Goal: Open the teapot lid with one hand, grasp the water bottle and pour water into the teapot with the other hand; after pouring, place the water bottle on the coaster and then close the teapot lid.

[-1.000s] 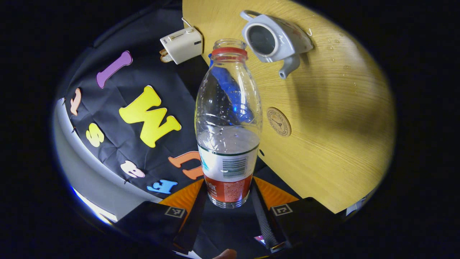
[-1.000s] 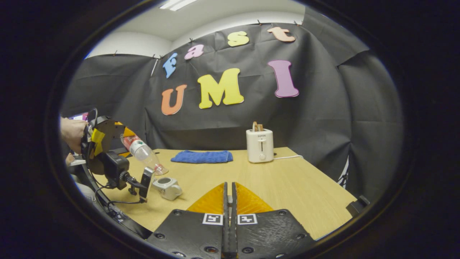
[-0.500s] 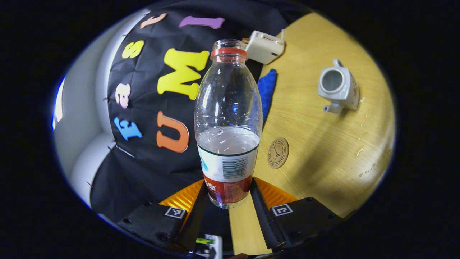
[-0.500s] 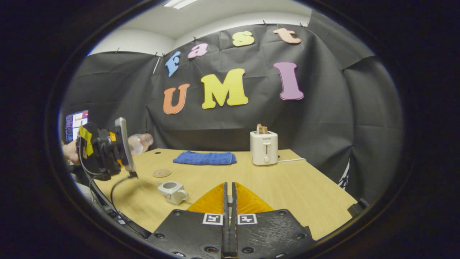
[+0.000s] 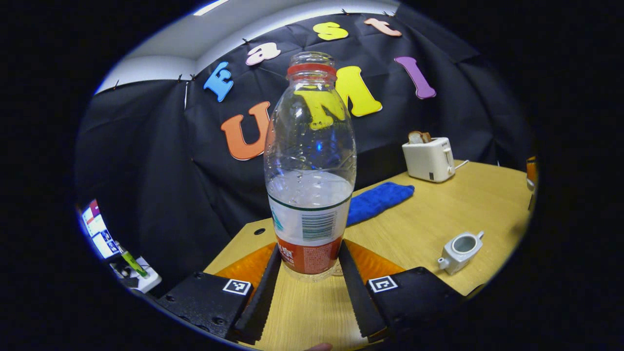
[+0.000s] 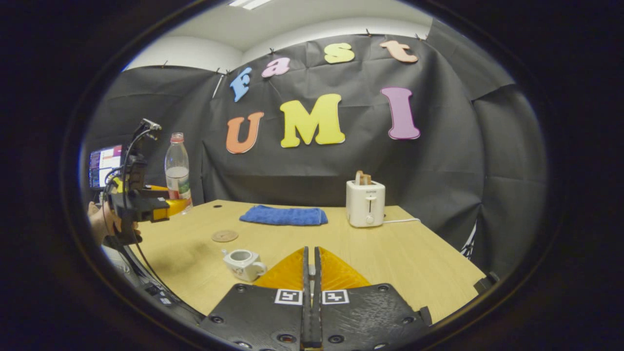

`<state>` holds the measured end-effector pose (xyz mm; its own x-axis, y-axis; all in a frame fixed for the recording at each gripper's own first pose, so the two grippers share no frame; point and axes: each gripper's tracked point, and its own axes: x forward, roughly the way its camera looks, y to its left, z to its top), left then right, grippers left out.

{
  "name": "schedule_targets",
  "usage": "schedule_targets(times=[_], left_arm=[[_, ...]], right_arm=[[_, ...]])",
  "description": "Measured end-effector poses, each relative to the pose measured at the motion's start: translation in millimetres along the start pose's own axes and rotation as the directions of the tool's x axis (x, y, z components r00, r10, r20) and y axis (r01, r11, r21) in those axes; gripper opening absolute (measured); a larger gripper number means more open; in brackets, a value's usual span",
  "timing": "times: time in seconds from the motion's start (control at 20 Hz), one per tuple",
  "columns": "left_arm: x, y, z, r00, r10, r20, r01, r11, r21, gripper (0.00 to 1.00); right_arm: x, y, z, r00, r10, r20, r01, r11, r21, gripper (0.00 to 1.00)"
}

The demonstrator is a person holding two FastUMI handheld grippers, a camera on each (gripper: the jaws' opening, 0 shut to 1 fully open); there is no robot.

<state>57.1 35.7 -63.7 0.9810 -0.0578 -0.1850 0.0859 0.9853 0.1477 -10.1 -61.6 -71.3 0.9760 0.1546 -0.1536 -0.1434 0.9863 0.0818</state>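
Our left gripper (image 5: 307, 287) has its jaws clamped on the upright bottle (image 5: 309, 165), held above the worktop (image 6: 390, 253); the coaster (image 6: 224, 236) lies ahead-right, the open teapot (image 6: 243, 263) beyond. Our right gripper (image 6: 310, 292) is closed, empty.

A: What marks my left gripper (image 5: 307, 292)?
B: Black finger blocks with round screws, each with a small square black-and-white tag, orange ribbed panels behind, and saw-toothed inner edges.

A: And my right gripper (image 6: 310, 297)?
B: The same black blocks, screws, paired tags and orange panels.
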Motion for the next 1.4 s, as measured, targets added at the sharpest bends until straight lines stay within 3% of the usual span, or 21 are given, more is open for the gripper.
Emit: schedule_targets(times=[0.15,0.3,0.75,0.8,0.9,0.95,1.0,1.4], left_arm=[[10,-12,-14,0.997,-0.08,0.02,0.083,0.969,-0.234,0.72],[39,-8,-27,0.996,-0.086,0.002,0.082,0.947,-0.31,0.72],[104,-28,-68,0.982,-0.15,-0.116,0.116,0.96,-0.255,0.74],[107,-29,-77,0.978,-0.151,-0.141,0.112,0.961,-0.254,0.78],[110,-33,-84,0.974,-0.163,-0.159,0.119,0.959,-0.256,0.74],[112,-34,-86,0.972,-0.165,-0.166,0.12,0.96,-0.254,0.79],[113,-34,-88,0.971,-0.165,-0.171,0.119,0.961,-0.25,0.74],[116,-35,-100,0.963,-0.161,-0.216,0.107,0.965,-0.24,0.76]], right_arm=[[1,-6,-1,1.0,-0.016,0.001,0.016,1.0,0.003,0.0],[3,-15,-6,0.999,-0.037,-0.007,0.037,0.999,0.007,0.0],[12,-29,-23,0.996,-0.078,-0.049,0.079,0.997,0.022,0.0],[13,-30,-25,0.995,-0.08,-0.054,0.081,0.996,0.021,0.0],[14,-31,-27,0.995,-0.084,-0.06,0.085,0.996,0.017,0.0],[15,-32,-27,0.994,-0.086,-0.062,0.087,0.996,0.014,0.0],[15,-32,-27,0.994,-0.087,-0.063,0.088,0.996,0.013,0.0],[16,-30,-29,0.994,-0.083,-0.068,0.083,0.996,0.01,0.0]])
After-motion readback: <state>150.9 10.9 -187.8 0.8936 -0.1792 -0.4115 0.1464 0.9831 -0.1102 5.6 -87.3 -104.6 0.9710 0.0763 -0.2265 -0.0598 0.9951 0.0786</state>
